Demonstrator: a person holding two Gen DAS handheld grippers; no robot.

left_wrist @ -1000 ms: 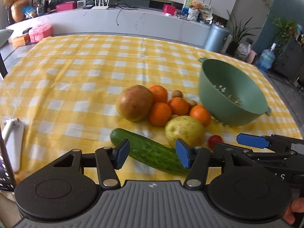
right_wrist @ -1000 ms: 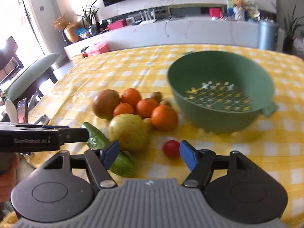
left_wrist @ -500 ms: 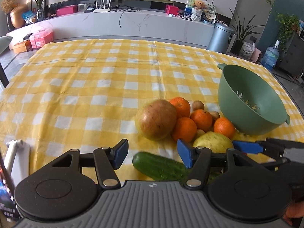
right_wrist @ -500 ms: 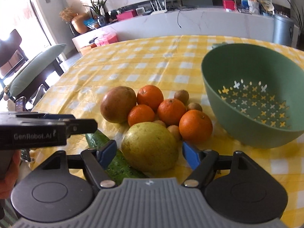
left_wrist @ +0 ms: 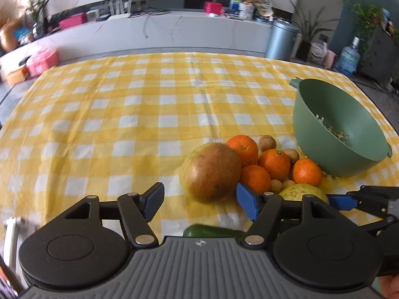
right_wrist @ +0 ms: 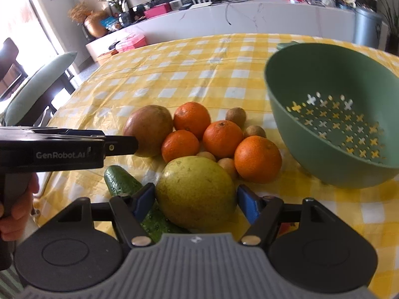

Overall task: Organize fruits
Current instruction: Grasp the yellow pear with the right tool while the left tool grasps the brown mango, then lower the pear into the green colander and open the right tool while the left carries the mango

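A pile of fruit lies on the yellow checked tablecloth: a large brown-green fruit (left_wrist: 210,172), several oranges (left_wrist: 274,163), small brown fruits (left_wrist: 266,143), a yellow-green pear (right_wrist: 197,190) and a cucumber (right_wrist: 119,182). A green colander (right_wrist: 331,114) stands to their right, with no fruit in it. My left gripper (left_wrist: 199,203) is open, just in front of the large brown-green fruit. My right gripper (right_wrist: 195,203) is open with its jaws either side of the pear; I cannot tell if they touch it. A small red fruit is mostly hidden under the right gripper.
The tablecloth (left_wrist: 124,114) stretches wide to the left and far side. A white object (left_wrist: 11,234) lies at the near left table edge. A green cushioned chair (right_wrist: 37,87) stands beyond the left edge. A counter with clutter runs behind the table.
Both grippers have moved forward toward the fruit. The pear now sits between the right jaws; the large brown-green fruit is now just ahead of the left jaws. The cucumber slid under both grippers' view.
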